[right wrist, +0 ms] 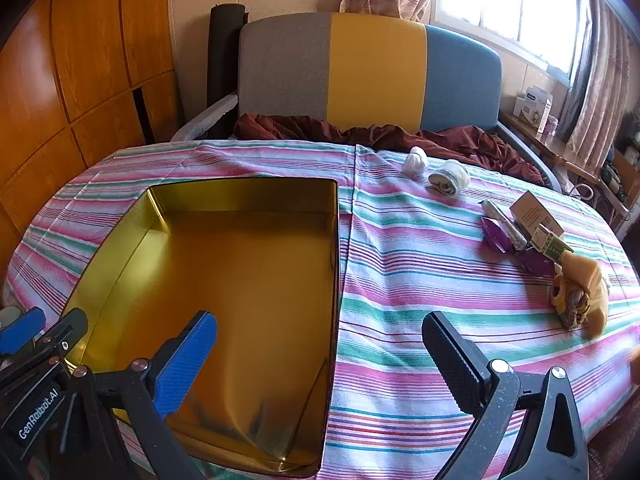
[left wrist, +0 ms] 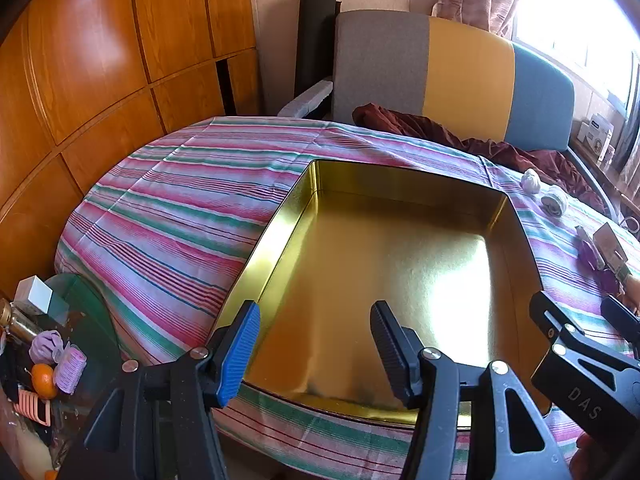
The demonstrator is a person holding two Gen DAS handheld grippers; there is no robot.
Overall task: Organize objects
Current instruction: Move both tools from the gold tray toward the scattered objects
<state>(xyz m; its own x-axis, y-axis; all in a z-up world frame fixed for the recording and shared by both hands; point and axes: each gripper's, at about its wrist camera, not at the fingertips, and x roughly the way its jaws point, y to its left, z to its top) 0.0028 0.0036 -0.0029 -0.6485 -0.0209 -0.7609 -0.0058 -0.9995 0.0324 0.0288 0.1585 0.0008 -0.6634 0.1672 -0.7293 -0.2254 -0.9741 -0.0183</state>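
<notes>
An empty gold tin box (left wrist: pixel 384 280) lies open on the striped tablecloth; it also shows in the right wrist view (right wrist: pixel 240 280). My left gripper (left wrist: pixel 316 324) is open and empty above the tin's near edge. My right gripper (right wrist: pixel 320 340) is open and empty over the tin's right wall. To the right lie two rolled white socks (right wrist: pixel 448 178), a small white bundle (right wrist: pixel 415 161), a cardboard box (right wrist: pixel 534 214), purple packets (right wrist: pixel 496 234) and a yellow cloth bundle (right wrist: pixel 580 288).
The round table (right wrist: pixel 400 320) stands before a grey, yellow and blue sofa (right wrist: pixel 372 72) with dark red fabric (right wrist: pixel 360 130). A glass side table (left wrist: pixel 80 312) at the left holds oranges, rolled socks and a bottle. Wooden cabinets (left wrist: pixel 100 60) stand at the left.
</notes>
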